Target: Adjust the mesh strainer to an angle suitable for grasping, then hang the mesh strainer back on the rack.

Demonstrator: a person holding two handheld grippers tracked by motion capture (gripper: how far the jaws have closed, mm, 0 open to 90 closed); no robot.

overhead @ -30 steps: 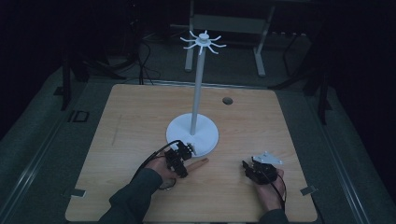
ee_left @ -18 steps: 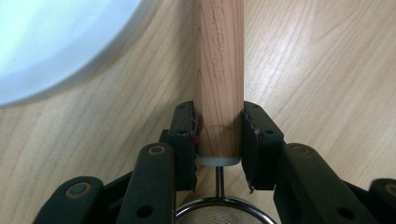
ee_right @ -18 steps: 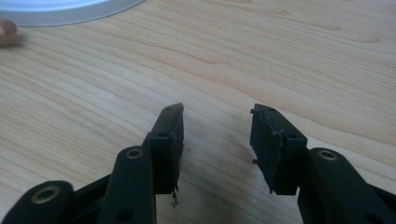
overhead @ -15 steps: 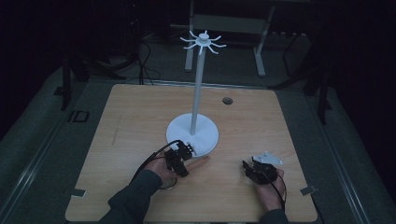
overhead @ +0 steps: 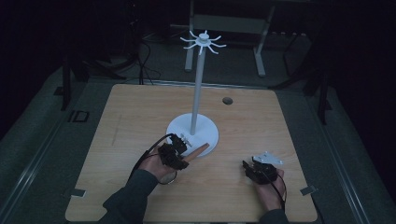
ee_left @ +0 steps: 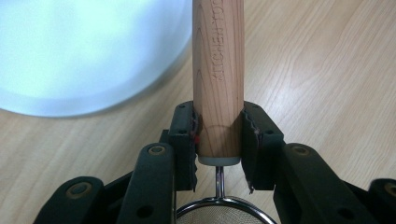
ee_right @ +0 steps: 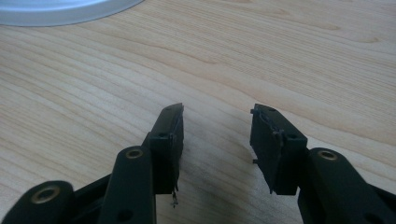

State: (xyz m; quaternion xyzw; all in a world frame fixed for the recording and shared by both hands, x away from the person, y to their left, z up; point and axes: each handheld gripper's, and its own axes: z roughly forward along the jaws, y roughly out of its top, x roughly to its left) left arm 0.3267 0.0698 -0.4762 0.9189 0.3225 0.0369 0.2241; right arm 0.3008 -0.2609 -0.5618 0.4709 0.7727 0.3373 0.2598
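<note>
A strainer with a wooden handle [ee_left: 218, 70] and a wire-mesh bowl [ee_left: 224, 213] is in my left gripper [ee_left: 218, 135], which is shut on the handle close to its metal neck. From above, the left gripper [overhead: 181, 150] sits just in front of the white stand's round base [overhead: 208, 133], and the wooden handle [overhead: 198, 150] sticks out to the right along the base's rim. The stand's pole [overhead: 198, 88] rises to a ring of hooks [overhead: 203, 42]. My right gripper [overhead: 246, 167] rests low at the front right, open, with only bare table between its jaws [ee_right: 217, 126].
The wooden table [overhead: 140, 116] has a small dark hole [overhead: 227, 100] behind the stand. The stand's base [ee_right: 60, 9] edges into the right gripper view at top left. Metal frame legs [overhead: 259, 51] stand on the floor beyond the table.
My left hand has lifted the strainer a little off the table, and its handle now points up along the stand's base. The right hand has kept still.
</note>
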